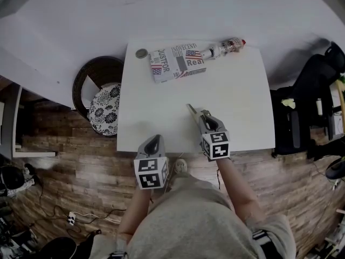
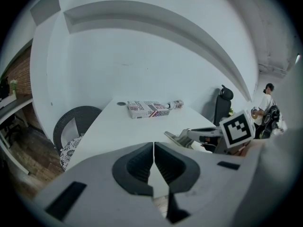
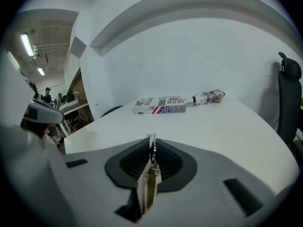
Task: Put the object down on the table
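The right gripper (image 3: 152,150) pinches a thin metal object (image 3: 147,188) between its pads, over the white table (image 1: 237,90) near its 5 o'clock edge. The set-down looks not yet done: it calls for lowering to contact, then release. The left gripper (image 2: 154,162) is closed on nothing. A printed box (image 1: 177,62) and a bottle (image 1: 226,46) lie at 12 o'clock. A wicker chair (image 1: 96,72) stands at 9 o'clock on the wooden floor.

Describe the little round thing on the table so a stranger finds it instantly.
On the white table, go to the far left corner. Just left of the flag-printed box lies a small disc. Unlike box and bottle, it is round, dark and tiny.
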Action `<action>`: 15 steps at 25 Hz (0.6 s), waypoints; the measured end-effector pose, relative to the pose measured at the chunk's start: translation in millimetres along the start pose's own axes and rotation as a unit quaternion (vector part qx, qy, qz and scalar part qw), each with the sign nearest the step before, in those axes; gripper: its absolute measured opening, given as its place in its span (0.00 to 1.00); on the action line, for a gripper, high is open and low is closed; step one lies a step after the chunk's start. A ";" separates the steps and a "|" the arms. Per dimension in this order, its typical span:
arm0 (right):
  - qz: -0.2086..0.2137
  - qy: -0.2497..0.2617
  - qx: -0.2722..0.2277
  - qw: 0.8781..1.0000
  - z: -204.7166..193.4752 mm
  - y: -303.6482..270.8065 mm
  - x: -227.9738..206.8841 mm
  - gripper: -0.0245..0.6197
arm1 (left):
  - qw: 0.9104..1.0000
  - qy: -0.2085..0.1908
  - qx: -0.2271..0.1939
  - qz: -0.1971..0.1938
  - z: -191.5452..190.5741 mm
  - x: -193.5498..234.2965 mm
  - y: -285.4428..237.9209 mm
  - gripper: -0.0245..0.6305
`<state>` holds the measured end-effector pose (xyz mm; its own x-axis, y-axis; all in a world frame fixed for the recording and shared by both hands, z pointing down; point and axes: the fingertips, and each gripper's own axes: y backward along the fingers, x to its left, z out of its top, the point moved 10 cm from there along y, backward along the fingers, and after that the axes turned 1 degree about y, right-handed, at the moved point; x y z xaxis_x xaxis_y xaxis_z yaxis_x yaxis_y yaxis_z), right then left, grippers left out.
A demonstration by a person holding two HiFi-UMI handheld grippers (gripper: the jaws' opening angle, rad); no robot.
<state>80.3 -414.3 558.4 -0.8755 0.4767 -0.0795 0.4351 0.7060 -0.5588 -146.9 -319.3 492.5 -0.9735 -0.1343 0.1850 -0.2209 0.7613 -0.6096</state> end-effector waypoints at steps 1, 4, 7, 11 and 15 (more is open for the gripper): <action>-0.003 0.001 0.001 1.000 -0.5 -0.2 -1.3 0.10 | 1.000 0.000 0.001 0.001 -1.0 0.3 0.9 0.05; -0.009 0.003 0.005 1.000 -1.7 -1.6 -5.3 0.12 | 1.000 -0.001 0.004 0.001 -3.6 0.9 3.0 0.05; -0.012 0.003 0.008 1.000 -2.6 -3.6 -9.9 0.14 | 1.000 -0.003 0.006 0.001 -3.3 0.3 3.2 0.05; -0.017 0.004 0.015 1.000 -4.6 -5.7 -16.6 0.16 | 1.000 -0.007 0.005 -0.001 -2.4 -1.4 3.8 0.05; -0.027 0.009 0.024 0.999 -6.5 -6.8 -23.7 0.18 | 1.000 -0.007 0.005 -0.001 -2.6 -1.5 5.0 0.05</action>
<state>99.5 -427.1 569.5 -0.8933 0.4482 -0.0346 0.3769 0.7050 -0.6008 -146.4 -313.6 491.2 -0.9737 -0.1459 0.1752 -0.2240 0.7544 -0.6169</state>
